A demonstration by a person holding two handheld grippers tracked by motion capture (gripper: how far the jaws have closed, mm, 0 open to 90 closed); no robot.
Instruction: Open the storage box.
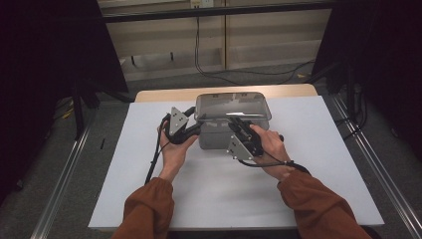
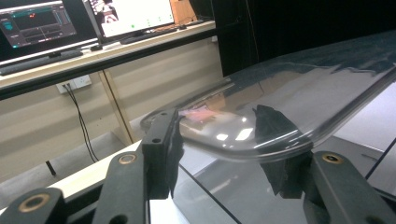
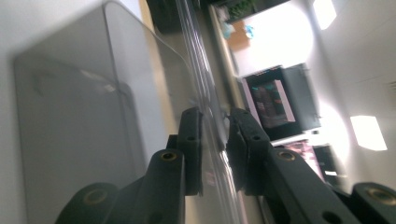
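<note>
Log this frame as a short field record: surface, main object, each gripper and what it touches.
surface: white table top
main object: clear grey plastic box with a clear lid
lid state: raised above the box body, seemingly tilted
left gripper: at the lid's left end; jaws spread wide, one on each side of the lid rim, grip not confirmed
right gripper: jaws closed on the lid's near edge
hands: one on each gripper, orange sleeves

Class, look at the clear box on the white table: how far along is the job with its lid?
Done: both grippers have reached the lid. In hand: the right gripper pinches the lid's rim; the left gripper straddles its edge above the box. Left: whether the lid is going on or off cannot be told; it isn't released yet.
</note>
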